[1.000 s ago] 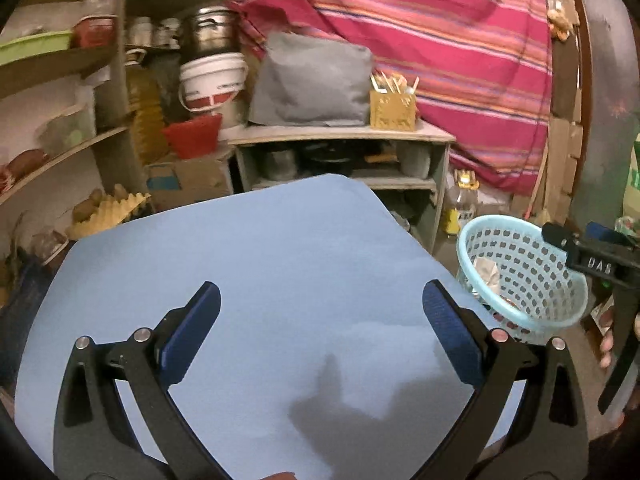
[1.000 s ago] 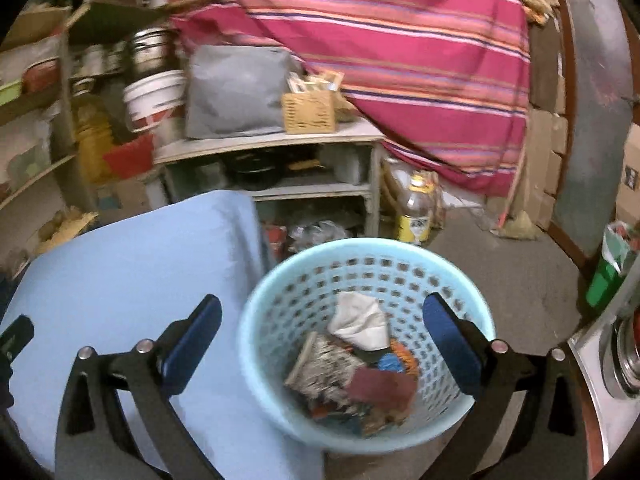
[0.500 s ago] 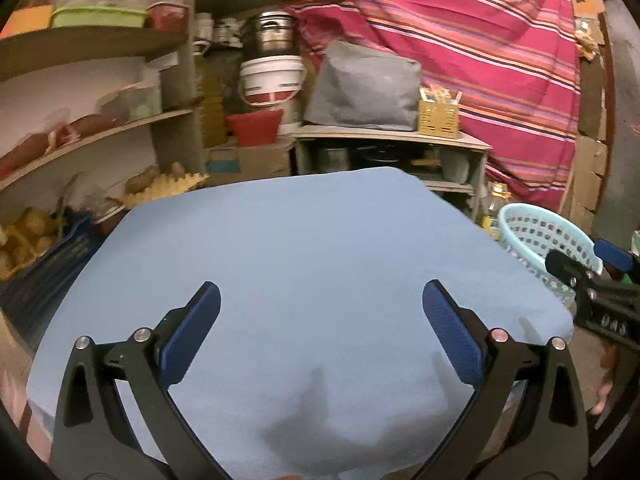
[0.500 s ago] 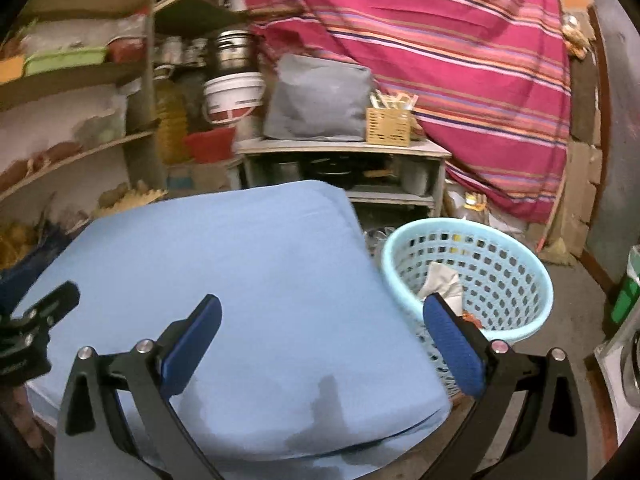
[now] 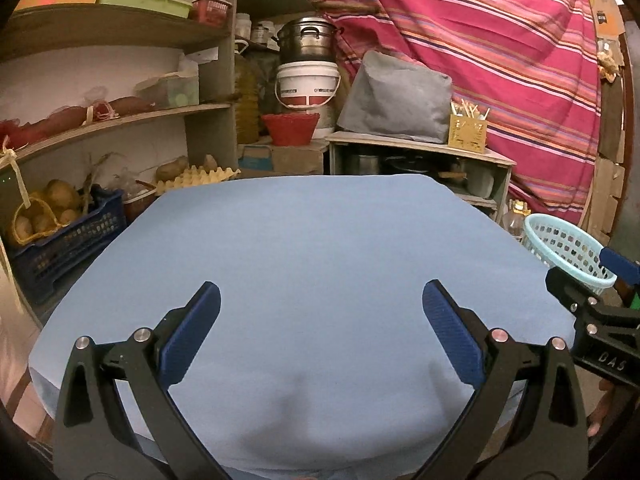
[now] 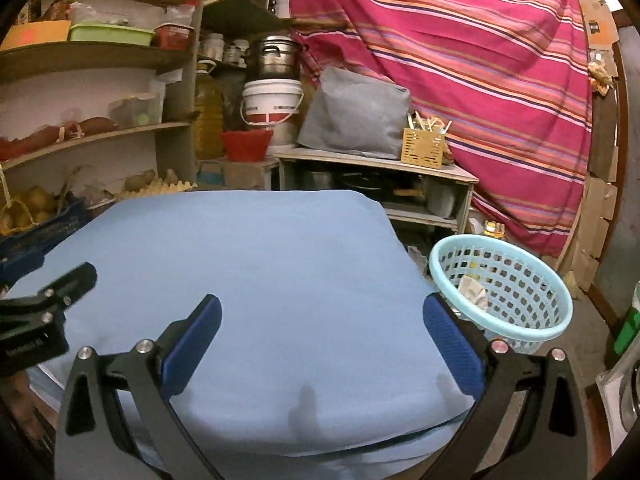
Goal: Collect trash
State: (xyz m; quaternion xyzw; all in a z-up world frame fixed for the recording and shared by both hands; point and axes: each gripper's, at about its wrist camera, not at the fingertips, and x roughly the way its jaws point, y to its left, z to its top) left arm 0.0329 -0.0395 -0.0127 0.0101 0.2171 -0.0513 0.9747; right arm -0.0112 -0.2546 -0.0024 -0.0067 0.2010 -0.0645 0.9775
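A light blue plastic basket (image 6: pixel 520 308) stands on the floor at the table's right side, with a crumpled white piece of trash (image 6: pixel 474 290) showing inside; it also shows in the left wrist view (image 5: pixel 568 248). The table is covered by a plain blue cloth (image 5: pixel 320 264), also in the right wrist view (image 6: pixel 260 280), with nothing on it. My left gripper (image 5: pixel 320 336) is open and empty above the cloth's near part. My right gripper (image 6: pixel 320 340) is open and empty above the cloth's near right part, left of the basket.
Wooden shelves (image 5: pixel 120 120) with tubs, potatoes and an egg tray line the left. A low shelf (image 5: pixel 420 152) with a grey bag, a white bucket (image 5: pixel 308 84) and a steel pot stands behind the table. A striped red cloth (image 5: pixel 500 60) hangs at the back right.
Both grippers have pulled back and up from the basket side to the table's near edge. The basket, close under the right gripper a second ago, now lies farther off to the right.
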